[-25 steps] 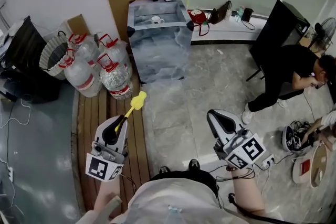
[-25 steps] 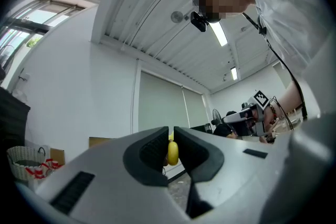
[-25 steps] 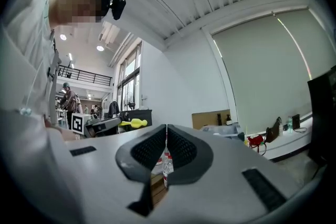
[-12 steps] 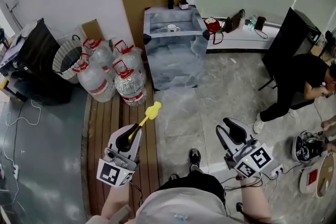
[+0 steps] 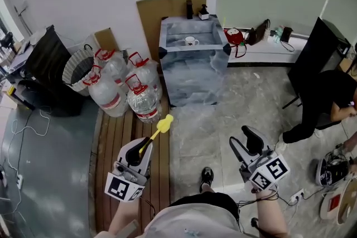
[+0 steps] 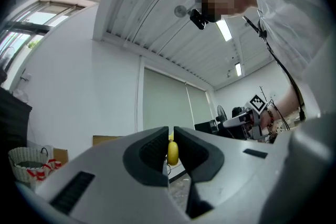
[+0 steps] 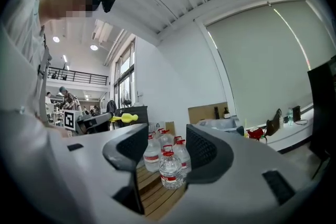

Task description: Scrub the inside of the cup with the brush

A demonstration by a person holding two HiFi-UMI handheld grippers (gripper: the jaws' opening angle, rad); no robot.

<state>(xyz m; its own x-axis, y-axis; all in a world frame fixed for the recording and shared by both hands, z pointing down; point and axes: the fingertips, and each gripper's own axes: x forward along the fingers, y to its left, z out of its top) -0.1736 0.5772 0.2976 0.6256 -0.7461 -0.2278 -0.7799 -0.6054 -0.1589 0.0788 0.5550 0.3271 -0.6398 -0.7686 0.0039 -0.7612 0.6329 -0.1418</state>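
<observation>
A white cup [image 5: 191,40] stands on top of the grey plastic-wrapped stand [image 5: 192,78] against the far wall, well ahead of both grippers. My left gripper [image 5: 135,154] is shut on the dark handle of a yellow brush [image 5: 163,124], whose head points toward the stand. The left gripper view shows the brush [image 6: 172,152] pinched between the pads. My right gripper [image 5: 245,141] hangs over the floor at the right; its jaws have just been opening and nothing is between them. Through the right gripper [image 7: 167,152] I see only distant bottles, and the brush [image 7: 126,118] off to the left.
Several large water bottles [image 5: 136,97] stand on a slatted wooden platform [image 5: 111,142] left of the stand. A wicker basket [image 5: 78,69] and cardboard [image 5: 167,14] lie behind them. A person in black [image 5: 329,103] crouches at the right, with cables on the floor nearby.
The right gripper's jaws have gone from shut to open. Both grippers and the view have moved forward toward the stand. The left gripper still holds the brush.
</observation>
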